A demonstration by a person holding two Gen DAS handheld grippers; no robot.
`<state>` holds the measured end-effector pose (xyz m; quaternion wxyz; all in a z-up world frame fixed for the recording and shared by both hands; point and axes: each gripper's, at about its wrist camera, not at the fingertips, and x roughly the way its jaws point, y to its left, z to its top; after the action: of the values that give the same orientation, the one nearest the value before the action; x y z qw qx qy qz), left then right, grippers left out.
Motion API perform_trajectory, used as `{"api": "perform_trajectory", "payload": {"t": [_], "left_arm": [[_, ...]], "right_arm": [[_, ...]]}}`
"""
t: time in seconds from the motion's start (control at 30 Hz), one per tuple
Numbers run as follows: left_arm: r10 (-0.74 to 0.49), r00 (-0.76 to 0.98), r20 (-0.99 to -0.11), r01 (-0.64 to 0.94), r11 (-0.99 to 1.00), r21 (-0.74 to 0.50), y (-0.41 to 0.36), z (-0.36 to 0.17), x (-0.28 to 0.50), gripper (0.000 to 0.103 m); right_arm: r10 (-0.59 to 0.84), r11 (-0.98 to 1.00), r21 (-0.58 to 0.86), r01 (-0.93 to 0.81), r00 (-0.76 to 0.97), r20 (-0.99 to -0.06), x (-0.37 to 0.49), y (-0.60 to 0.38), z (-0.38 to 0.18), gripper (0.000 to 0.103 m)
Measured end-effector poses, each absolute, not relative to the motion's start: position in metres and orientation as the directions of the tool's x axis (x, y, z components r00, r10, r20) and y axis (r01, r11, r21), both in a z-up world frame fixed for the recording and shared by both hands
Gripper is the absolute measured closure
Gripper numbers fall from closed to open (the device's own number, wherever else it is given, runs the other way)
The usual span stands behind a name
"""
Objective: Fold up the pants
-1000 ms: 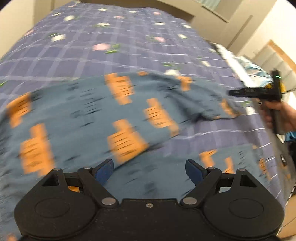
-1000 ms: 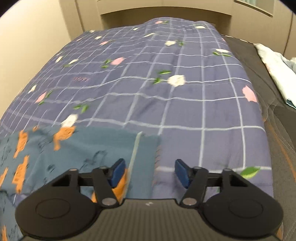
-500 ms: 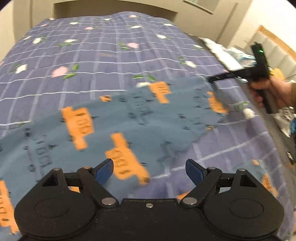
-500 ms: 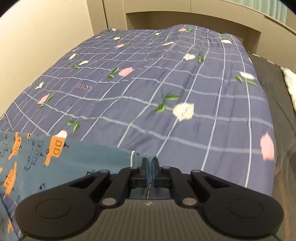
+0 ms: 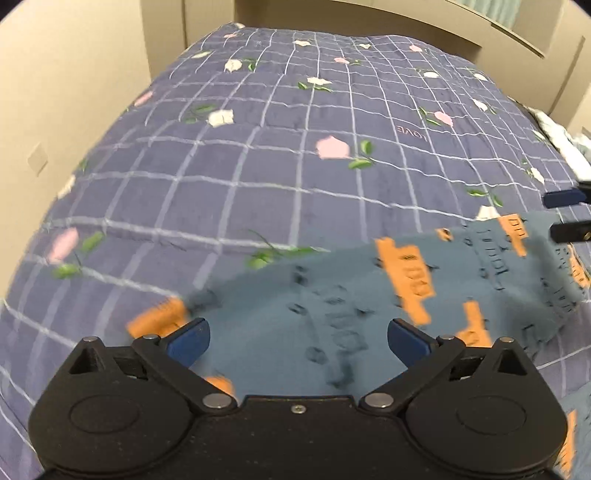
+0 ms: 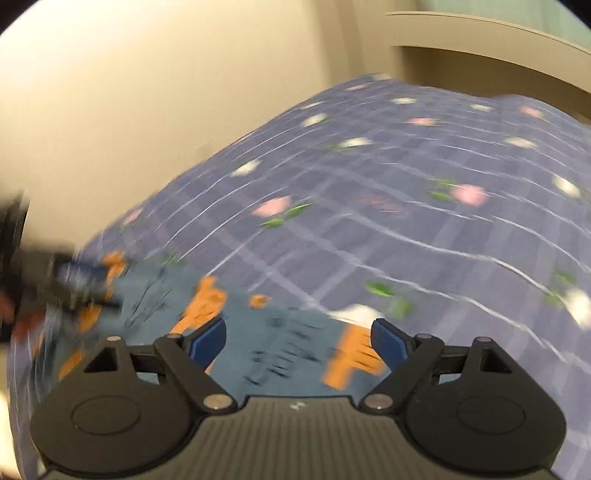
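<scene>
The blue-grey pants (image 5: 351, 295) with orange prints lie on the purple checked quilt (image 5: 295, 166). My left gripper (image 5: 298, 341) hovers over their left part, jaws opening wide, and its pads touch no cloth. At the right edge of this view, the right gripper (image 5: 550, 216) stands over the pants' far end. In the right wrist view, my right gripper (image 6: 298, 339) is above the pants (image 6: 280, 358), its jaws opening with nothing pinched. The left gripper (image 6: 81, 284) shows there as a dark blur at the left.
A beige wall (image 5: 55, 92) runs along the left side of the bed. Pale wooden panels (image 5: 369, 18) stand beyond the far end of the quilt (image 6: 406, 221). A white cloth (image 5: 565, 147) lies off the quilt at the right edge.
The right gripper was shut on the pants' edge half a second ago and has let go and opened. Both views swung left across the bed. The left jaws spread wider.
</scene>
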<state>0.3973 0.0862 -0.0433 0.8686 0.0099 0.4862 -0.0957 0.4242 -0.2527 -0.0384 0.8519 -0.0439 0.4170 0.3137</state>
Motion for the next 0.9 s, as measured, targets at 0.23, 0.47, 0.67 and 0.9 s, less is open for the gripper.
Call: {"api": "perform_trajectory", "payload": {"t": [0.23,0.47,0.67,0.9], "left_arm": [[-0.226,0.462,-0.858,0.378,0.925,-0.039,0.121,-0.046,0.44,0.003],[-0.213,0.413,-0.885,0.388,0.921,-0.041,0.135,-0.07,0.459,0.003],[-0.229,0.372,-0.9,0.419,0.906,-0.057,0.135,-0.084,0.457,0.019],[-0.268,0.316,-0.91,0.493,0.866,-0.084,0.131,-0.087,0.463,0.028]], "right_arm": [[0.506,0.632,0.126,-0.765,0.284,-0.815,0.458,-0.19,-0.059,0.023],[0.485,0.597,0.142,-0.79,0.214,-0.848,0.491,-0.175,-0.071,0.026],[0.474,0.603,0.184,-0.776,0.164,-0.865,0.518,-0.172,-0.081,0.031],[0.465,0.541,0.21,-0.815,0.081,-0.882,0.521,-0.168,-0.092,0.051]]}}
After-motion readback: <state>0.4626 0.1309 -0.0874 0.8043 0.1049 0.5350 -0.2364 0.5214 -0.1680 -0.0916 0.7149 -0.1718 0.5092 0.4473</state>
